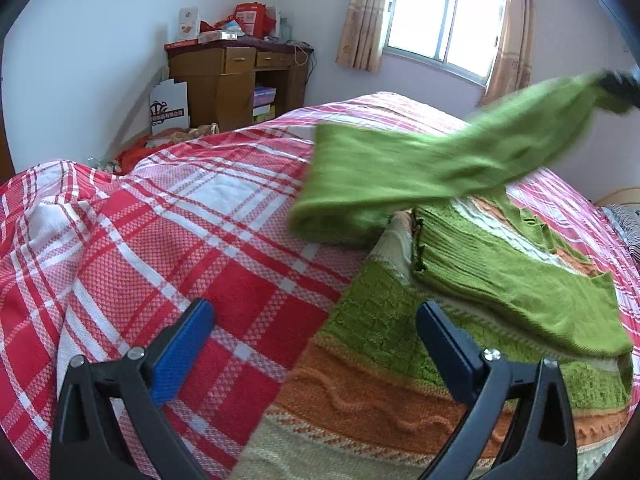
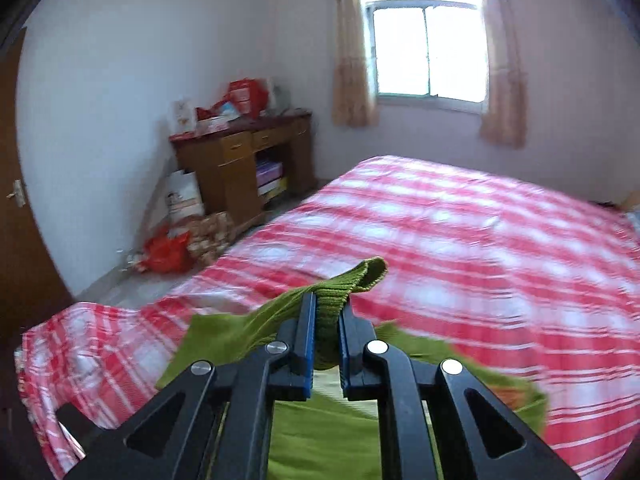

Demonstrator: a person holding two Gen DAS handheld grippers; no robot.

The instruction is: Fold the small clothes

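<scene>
Green sweater sleeve clamped in R gripper (lifted) | L gripper released, over bedspread

Both wrist views face bed – window

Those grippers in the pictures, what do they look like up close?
Each gripper, left and right, is a black plastic frame of angled linkage arms joined by round silver pins. Its two jaws are flat black bars faced with ribbed blue pads. No cables, markings or sleeves show.

We see a green, orange and cream knit sweater on a red-white plaid bedspread, blue gripper pads.
</scene>
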